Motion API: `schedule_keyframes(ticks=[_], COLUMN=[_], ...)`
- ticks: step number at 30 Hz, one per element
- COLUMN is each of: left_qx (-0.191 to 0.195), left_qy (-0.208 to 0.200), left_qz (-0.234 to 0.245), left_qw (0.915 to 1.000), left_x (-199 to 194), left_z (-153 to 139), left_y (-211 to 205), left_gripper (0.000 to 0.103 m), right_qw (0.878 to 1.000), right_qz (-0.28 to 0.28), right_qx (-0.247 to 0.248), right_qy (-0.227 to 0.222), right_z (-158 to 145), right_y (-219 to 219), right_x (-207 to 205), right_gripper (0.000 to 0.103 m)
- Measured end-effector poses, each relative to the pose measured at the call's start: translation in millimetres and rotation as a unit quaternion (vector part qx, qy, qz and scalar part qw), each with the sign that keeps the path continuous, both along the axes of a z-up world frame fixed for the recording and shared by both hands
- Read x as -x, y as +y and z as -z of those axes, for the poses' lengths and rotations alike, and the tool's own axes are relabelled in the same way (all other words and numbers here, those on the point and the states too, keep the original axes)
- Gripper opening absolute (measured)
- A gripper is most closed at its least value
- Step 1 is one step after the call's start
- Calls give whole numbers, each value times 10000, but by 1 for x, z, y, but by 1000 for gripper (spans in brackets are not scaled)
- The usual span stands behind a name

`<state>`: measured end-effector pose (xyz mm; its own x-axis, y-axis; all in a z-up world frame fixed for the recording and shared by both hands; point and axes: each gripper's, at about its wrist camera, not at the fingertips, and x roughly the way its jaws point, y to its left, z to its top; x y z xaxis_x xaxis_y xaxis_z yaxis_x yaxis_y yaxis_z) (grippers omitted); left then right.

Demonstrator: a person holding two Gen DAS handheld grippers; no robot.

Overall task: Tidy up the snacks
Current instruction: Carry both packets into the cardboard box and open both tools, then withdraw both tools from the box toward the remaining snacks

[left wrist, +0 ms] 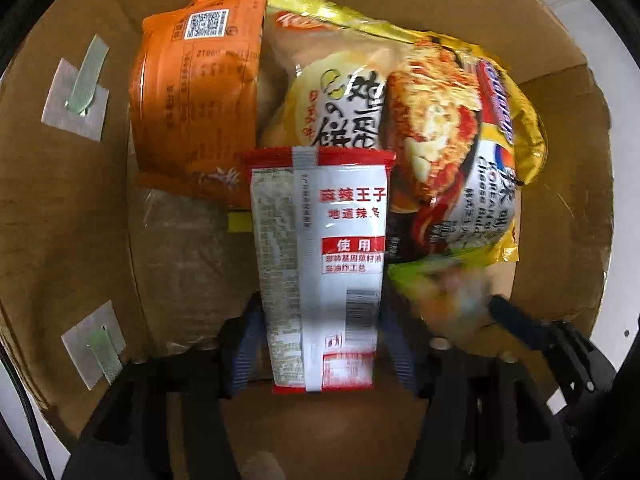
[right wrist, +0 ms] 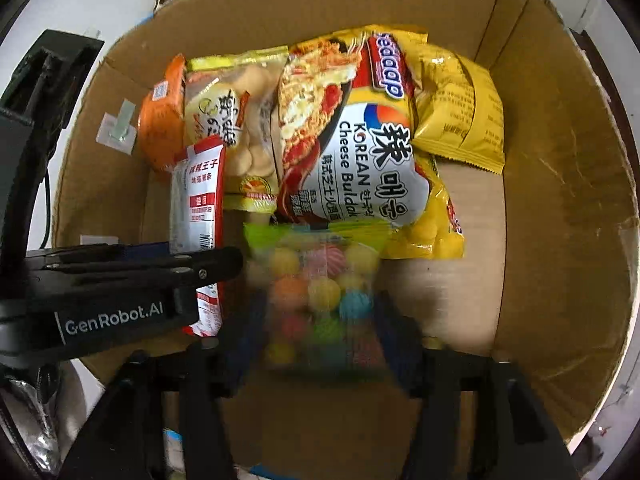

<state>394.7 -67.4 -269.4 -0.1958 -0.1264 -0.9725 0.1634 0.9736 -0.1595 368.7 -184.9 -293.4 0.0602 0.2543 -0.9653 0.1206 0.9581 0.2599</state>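
Both grippers reach into an open cardboard box (left wrist: 72,208) (right wrist: 560,200). My left gripper (left wrist: 320,344) is shut on a red-and-white spicy strip packet (left wrist: 320,264), held over the box floor; the packet also shows in the right wrist view (right wrist: 198,208). My right gripper (right wrist: 320,332) is shut on a clear bag of coloured candy balls (right wrist: 320,292), blurred; it shows at the right in the left wrist view (left wrist: 448,292). In the box lie an orange packet (left wrist: 196,96) (right wrist: 162,128), a biscuit bag (left wrist: 332,96) (right wrist: 232,120), a Korean cheese noodle pack (left wrist: 452,152) (right wrist: 352,148) and a yellow packet (right wrist: 460,112).
Taped green strips (left wrist: 86,76) sit on the box's left wall. Bare cardboard floor (right wrist: 464,280) lies at the right of the box and at the near left (left wrist: 188,264). A white surface (right wrist: 100,0) surrounds the box.
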Motion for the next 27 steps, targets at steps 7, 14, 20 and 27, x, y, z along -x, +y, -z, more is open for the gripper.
schedule_keyframes(ticks=[7,14,20,27], left_qx=[4,-246,-304,-380], left_qy=[-299,-839,-1379,-2222], left_qz=[-84,35,-58,-79], left_qw=[9995,9962,9900,9742], left_x=[1,3,16,44], left_z=[-15,-37,-61,-108], left_y=[7,10,23,34], left_gripper=[87,87,87,87], right_qw=[9993,9985,9969,9932], right_qz=[-21,85,79,154], right_qx=[353,510,695,803], right_qy=[-78,-151,-370,-829], right_z=[-9,-24,-49,-95], right_y=[-10,-26,-38,-37], right_x=[-3,-2,15,40], right_gripper=[95,95,95,95])
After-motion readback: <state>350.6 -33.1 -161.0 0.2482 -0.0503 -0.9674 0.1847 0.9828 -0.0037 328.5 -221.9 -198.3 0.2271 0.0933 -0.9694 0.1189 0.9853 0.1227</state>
